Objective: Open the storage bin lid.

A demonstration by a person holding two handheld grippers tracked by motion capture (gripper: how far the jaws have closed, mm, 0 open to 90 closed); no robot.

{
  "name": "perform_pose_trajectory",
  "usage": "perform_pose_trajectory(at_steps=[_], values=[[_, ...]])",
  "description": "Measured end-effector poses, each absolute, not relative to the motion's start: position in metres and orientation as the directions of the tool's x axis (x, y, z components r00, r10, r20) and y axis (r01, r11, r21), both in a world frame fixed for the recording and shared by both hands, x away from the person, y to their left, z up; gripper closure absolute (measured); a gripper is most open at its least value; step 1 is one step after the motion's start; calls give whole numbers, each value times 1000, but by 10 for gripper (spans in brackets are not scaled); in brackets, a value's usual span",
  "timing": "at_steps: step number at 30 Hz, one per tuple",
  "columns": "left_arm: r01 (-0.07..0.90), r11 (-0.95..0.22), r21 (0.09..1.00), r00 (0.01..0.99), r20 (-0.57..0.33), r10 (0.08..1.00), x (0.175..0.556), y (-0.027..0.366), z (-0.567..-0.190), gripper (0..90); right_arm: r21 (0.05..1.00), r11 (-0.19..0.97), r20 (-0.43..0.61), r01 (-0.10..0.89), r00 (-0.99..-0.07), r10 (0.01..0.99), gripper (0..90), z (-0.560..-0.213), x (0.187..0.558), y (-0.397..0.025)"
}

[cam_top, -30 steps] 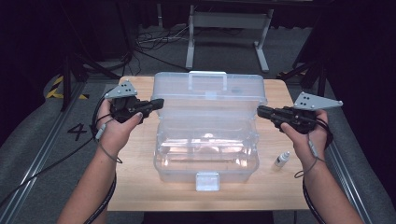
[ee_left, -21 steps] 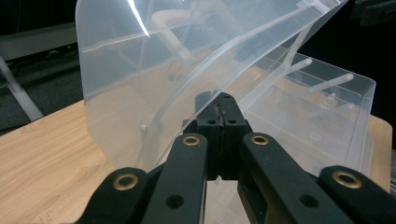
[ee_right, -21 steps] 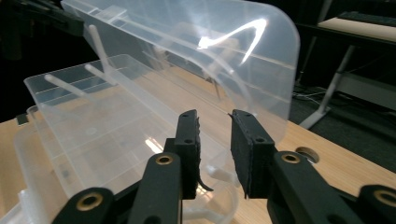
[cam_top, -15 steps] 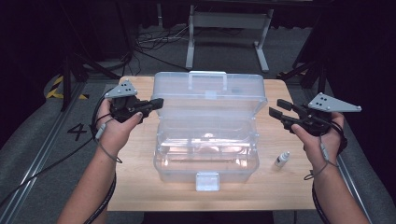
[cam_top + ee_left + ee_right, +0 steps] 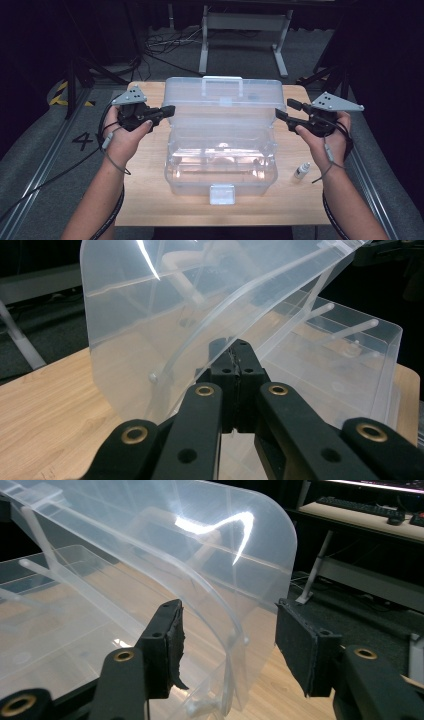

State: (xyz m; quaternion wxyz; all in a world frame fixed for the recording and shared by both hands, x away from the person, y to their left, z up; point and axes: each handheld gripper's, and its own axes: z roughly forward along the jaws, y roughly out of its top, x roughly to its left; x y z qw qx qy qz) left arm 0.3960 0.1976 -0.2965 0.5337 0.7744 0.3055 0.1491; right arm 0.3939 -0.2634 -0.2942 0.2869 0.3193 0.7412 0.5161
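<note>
left gripper (image 5: 167, 111): clamped on lid (image 5: 225, 100) left edge
right gripper (image 5: 285, 110): jaws wide, straddling lid right edge
box (image 5: 220, 165): worktop (image 5: 145, 200) centre
vial (image 5: 301, 170): near right edge
room: dark

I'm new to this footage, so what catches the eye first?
A big clear plastic box at mid-table with its lid raised. The left gripper is shut at the lid's left edge; the right gripper is open beside its right edge. A small bottle stands right of the box.
</note>
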Motion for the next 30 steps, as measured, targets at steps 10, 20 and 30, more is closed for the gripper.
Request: perform_pose_trajectory(at_steps=[10,20,30], values=[[314,-244,918,771,-96,629,396,198,-296,900,950,251,-91,185,-607,790,466,-296,403,-254],[317,-245,916,770,-98,631,396,198,-298,900,954,242,-93,175,-595,799,520,-298,406,-253],[308,-249,918,779,-93,621,396,196,-297,900,963,198,-62,182,-568,821,570,-299,406,-252]])
